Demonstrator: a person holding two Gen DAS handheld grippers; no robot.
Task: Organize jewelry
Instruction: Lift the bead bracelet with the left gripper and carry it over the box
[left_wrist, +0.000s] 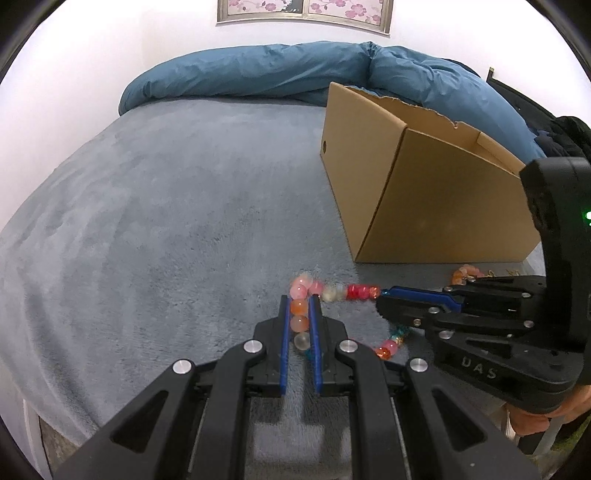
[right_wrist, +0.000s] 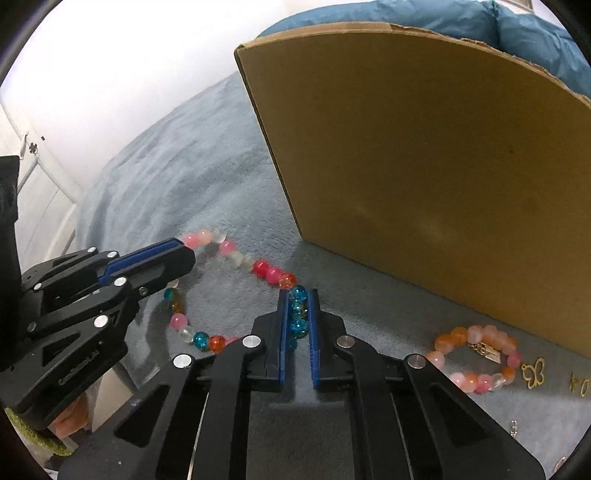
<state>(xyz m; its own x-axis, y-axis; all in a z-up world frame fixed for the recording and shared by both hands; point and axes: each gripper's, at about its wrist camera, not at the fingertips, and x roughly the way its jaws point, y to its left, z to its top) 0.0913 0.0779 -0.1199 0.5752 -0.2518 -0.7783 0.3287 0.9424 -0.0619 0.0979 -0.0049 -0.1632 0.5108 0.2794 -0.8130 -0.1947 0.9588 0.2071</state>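
A long string of mixed beads (right_wrist: 266, 271) in pink, red, clear, orange and teal lies in a loop on the grey-blue bed cover (left_wrist: 166, 221). My left gripper (left_wrist: 299, 299) is shut on its pink and orange section, with beads lined up between the blue pads. My right gripper (right_wrist: 298, 293) is shut on the teal beads of the same string. In the left wrist view the right gripper (left_wrist: 382, 295) comes in from the right, its tip at the red beads (left_wrist: 362, 291). In the right wrist view the left gripper (right_wrist: 186, 247) reaches in from the left.
An open cardboard box (right_wrist: 424, 166) stands just beyond the beads. By its wall lie a pink-orange bead bracelet (right_wrist: 458, 334), a gold butterfly charm (right_wrist: 533, 373) and small gold pieces (right_wrist: 580, 386). A blue duvet (left_wrist: 295, 70) is bunched at the far end.
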